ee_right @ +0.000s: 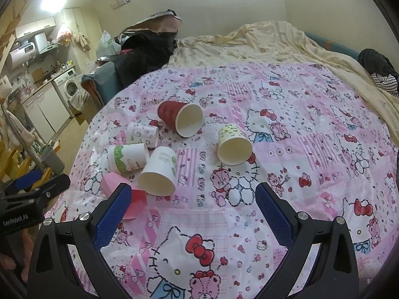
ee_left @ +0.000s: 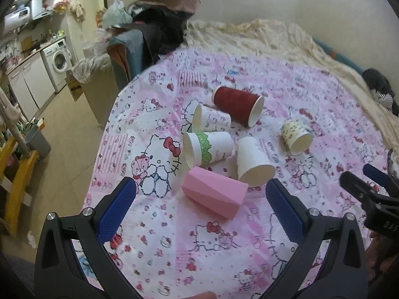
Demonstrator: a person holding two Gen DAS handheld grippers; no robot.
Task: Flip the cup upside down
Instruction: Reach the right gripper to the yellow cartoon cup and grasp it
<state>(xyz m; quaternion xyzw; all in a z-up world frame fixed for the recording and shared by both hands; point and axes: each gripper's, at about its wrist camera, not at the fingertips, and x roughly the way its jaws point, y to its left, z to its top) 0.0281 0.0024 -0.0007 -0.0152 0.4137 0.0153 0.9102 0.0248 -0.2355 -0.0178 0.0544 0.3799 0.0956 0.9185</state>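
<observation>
So, six cups are lying on their sides on the pink cartoon bedsheet (ee_left: 286, 79), none held.
Counting them: one red ribbed cup (ee_left: 235, 104), one pink faceted cup (ee_left: 214, 195), one yellow-patterned cup (ee_left: 296, 135), and three white ones, small printed (ee_left: 212, 119), green-banded (ee_left: 209, 149), plain (ee_left: 251, 162). Both the left gripper (ee_left: 200, 211) and the right gripper (ee_right: 193, 214) are hovering over the sheet, jaws spread wide, gripping nothing.

bedsheet (ee_left: 174, 261): pink, cat-and-bear cartoon print
ribbed cup (ee_left: 235, 104): dark red, cream inside
faceted cup (ee_left: 214, 195): plain pink
banded cup (ee_left: 209, 148): white, green lace band
small cup (ee_left: 296, 134): pale yellow, printed
blanket (ee_left: 274, 37): cream
pads (ee_left: 117, 211): blue, dimpled
</observation>
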